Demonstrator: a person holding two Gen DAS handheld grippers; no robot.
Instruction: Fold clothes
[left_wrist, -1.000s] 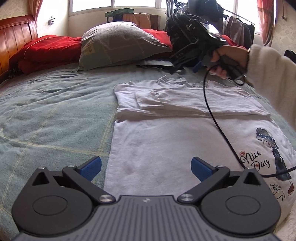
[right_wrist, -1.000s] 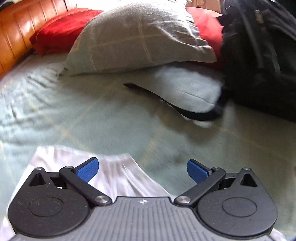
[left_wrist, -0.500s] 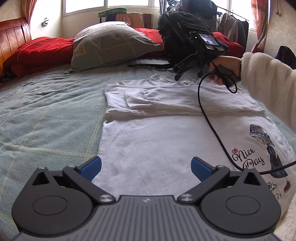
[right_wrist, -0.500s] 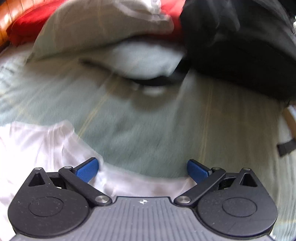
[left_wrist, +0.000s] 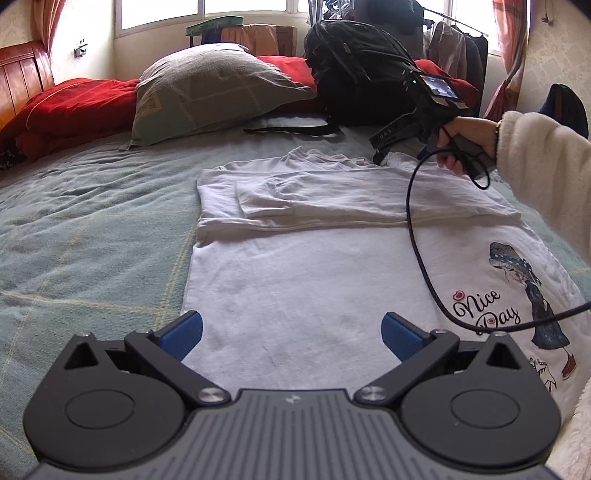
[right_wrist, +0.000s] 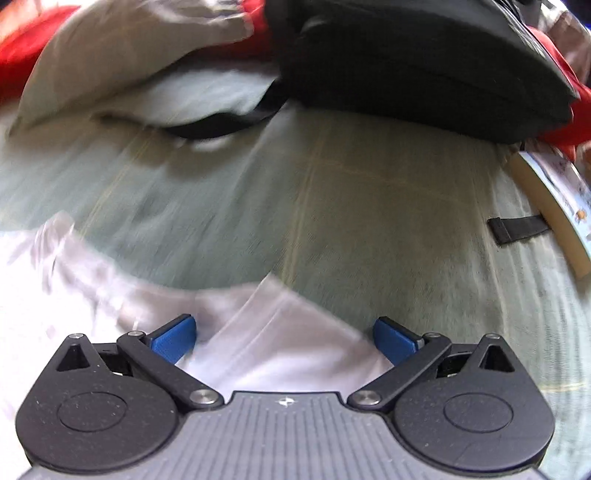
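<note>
Left hand-held gripper (left_wrist: 291, 332): I see it wide, empty, over white T-shirt (left_wrist: 314, 280).
Right hand-held gripper (right_wrist: 282, 338): wide, at shirt's 12 o'clock edge.

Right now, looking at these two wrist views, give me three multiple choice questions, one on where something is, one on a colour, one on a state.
1. Where does the white T-shirt lie?
A. on the bed
B. on the pillow
C. in the backpack

2. What colour are the left gripper finger pads?
A. red
B. blue
C. green

3. How is the right gripper?
A. shut on the shirt
B. shut empty
C. open

Answers: 1 A, the shirt is spread flat on the bedcover; 2 B, both pads look blue; 3 C, fingers wide apart over the cloth.
</note>
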